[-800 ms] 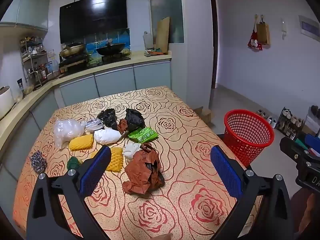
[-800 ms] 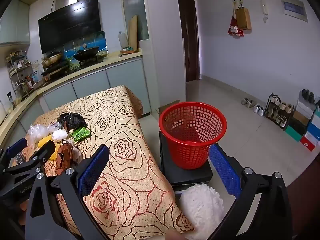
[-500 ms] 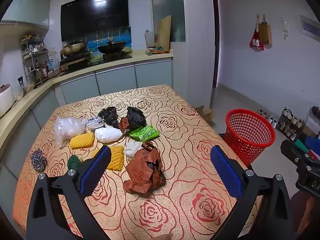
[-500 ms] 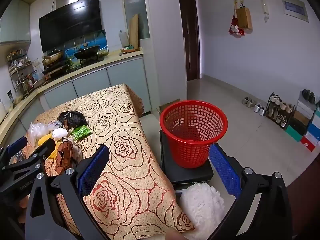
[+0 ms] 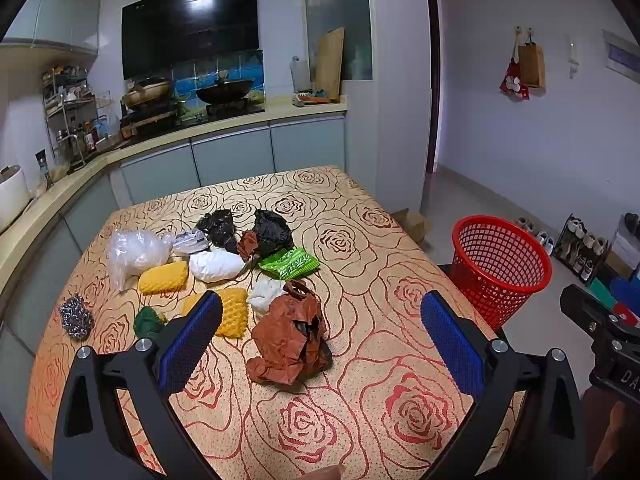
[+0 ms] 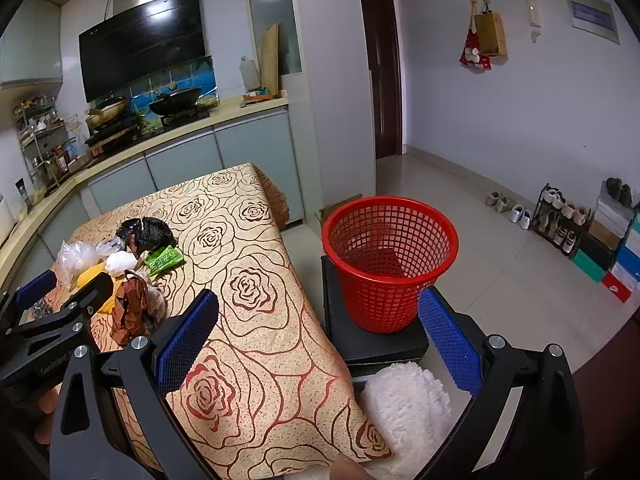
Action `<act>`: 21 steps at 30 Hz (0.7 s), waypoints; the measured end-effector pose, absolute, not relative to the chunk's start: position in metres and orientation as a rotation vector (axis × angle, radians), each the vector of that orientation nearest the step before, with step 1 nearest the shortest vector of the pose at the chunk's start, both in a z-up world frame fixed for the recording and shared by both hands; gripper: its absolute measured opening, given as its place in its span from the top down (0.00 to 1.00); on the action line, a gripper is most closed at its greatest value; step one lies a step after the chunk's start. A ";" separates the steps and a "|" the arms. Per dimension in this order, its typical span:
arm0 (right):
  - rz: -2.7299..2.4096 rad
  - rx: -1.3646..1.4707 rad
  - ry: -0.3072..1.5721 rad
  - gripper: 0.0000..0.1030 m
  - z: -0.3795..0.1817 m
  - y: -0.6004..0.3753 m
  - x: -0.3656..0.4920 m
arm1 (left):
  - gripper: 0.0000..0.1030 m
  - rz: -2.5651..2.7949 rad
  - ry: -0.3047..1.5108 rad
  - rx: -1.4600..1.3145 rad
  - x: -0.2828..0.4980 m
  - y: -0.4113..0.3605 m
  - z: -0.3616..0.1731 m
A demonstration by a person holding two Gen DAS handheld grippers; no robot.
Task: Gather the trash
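Both tools, left (image 5: 320,332) and right (image 6: 318,330), wide apart, empty; crumpled brown bag (image 5: 290,340), red mesh basket (image 6: 390,260).

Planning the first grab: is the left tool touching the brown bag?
Apart. The left wrist view shows the left tool open, tablecloth visible between its fingers and the brown bag.

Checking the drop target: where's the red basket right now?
The red basket is off the table, past its right edge, on a black box on the floor. In the right wrist view it sits centre frame, empty.
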State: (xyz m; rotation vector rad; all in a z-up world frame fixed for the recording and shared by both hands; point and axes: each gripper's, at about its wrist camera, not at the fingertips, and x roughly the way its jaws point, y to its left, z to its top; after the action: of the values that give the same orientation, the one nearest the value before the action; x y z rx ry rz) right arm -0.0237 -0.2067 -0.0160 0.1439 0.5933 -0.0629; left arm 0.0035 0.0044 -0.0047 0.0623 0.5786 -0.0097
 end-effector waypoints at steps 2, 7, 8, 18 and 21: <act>-0.063 0.145 0.594 0.05 -0.016 -0.207 -0.024 | 0.07 -0.009 0.579 0.058 0.003 0.005 -0.005; -0.063 0.143 0.597 0.05 -0.015 -0.207 -0.023 | 0.07 -0.009 0.578 0.059 0.004 0.006 -0.004; -0.063 0.143 0.598 0.05 -0.015 -0.207 -0.023 | 0.07 -0.010 0.578 0.059 0.004 0.006 -0.004; -0.061 0.142 0.600 0.05 -0.014 -0.208 -0.023 | 0.07 -0.010 0.577 0.063 0.004 0.006 -0.004; -0.060 0.144 0.601 0.05 -0.014 -0.208 -0.023 | 0.07 -0.011 0.579 0.061 0.004 0.006 -0.004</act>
State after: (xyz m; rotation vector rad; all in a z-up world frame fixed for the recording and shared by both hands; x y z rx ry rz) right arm -0.0228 -0.2082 -0.0143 0.1437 0.6013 -0.0602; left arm 0.0036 0.0060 -0.0036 0.0609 0.5785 -0.0108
